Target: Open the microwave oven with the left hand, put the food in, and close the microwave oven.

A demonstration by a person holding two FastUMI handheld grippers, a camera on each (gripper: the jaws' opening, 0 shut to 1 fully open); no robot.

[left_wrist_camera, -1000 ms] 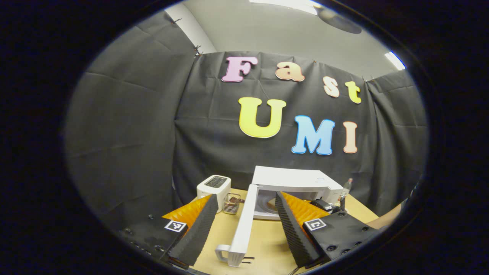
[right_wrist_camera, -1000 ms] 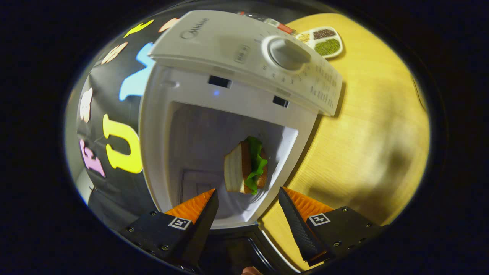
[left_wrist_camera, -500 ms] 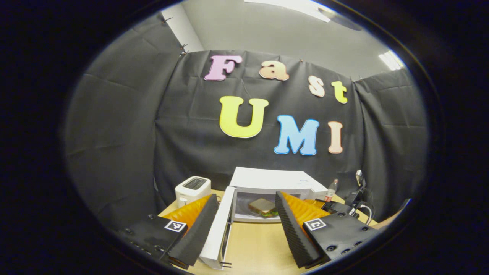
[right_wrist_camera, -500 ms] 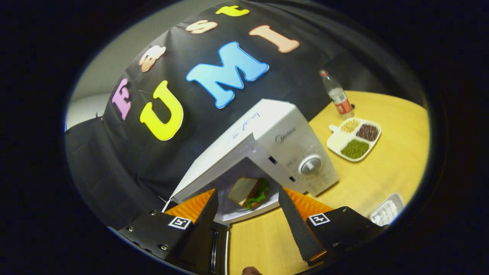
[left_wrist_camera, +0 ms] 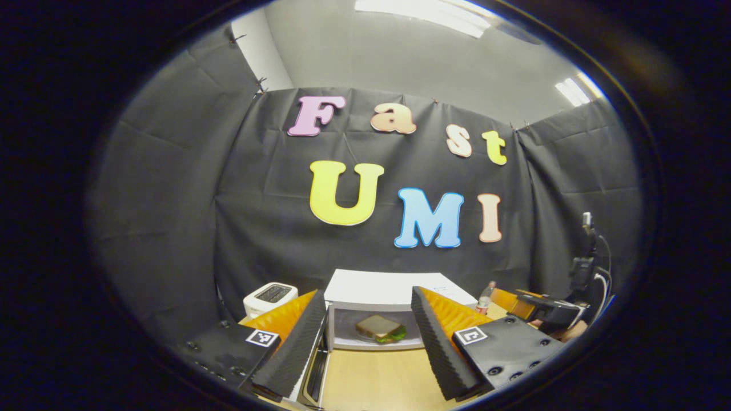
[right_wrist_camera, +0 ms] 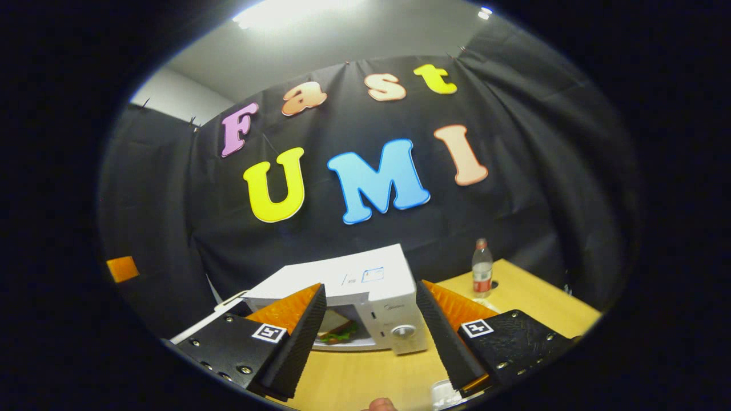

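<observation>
The white microwave (left_wrist_camera: 394,283) stands at the back of the wooden table with its door (left_wrist_camera: 316,365) swung open toward me on the left. A sandwich with green lettuce (left_wrist_camera: 380,329) lies inside the cavity. My left gripper (left_wrist_camera: 365,348) is open and empty, a short way in front of the opening, its left finger beside the door's edge. In the right gripper view the microwave (right_wrist_camera: 365,279) and the sandwich (right_wrist_camera: 337,332) sit farther off. My right gripper (right_wrist_camera: 368,342) is open with nothing in it. It also appears at the right of the left gripper view (left_wrist_camera: 542,311).
A white toaster (left_wrist_camera: 269,295) stands left of the microwave. A plastic bottle (right_wrist_camera: 482,268) stands to its right on the table (right_wrist_camera: 525,299). A white tray's corner (right_wrist_camera: 442,394) lies near the front edge. Cables hang at the far right (left_wrist_camera: 585,268).
My right gripper has pulled back from the cavity and levelled out, leaving the sandwich inside. My left gripper has drawn back and shifted to face the open cavity, and the door now lies at its left.
</observation>
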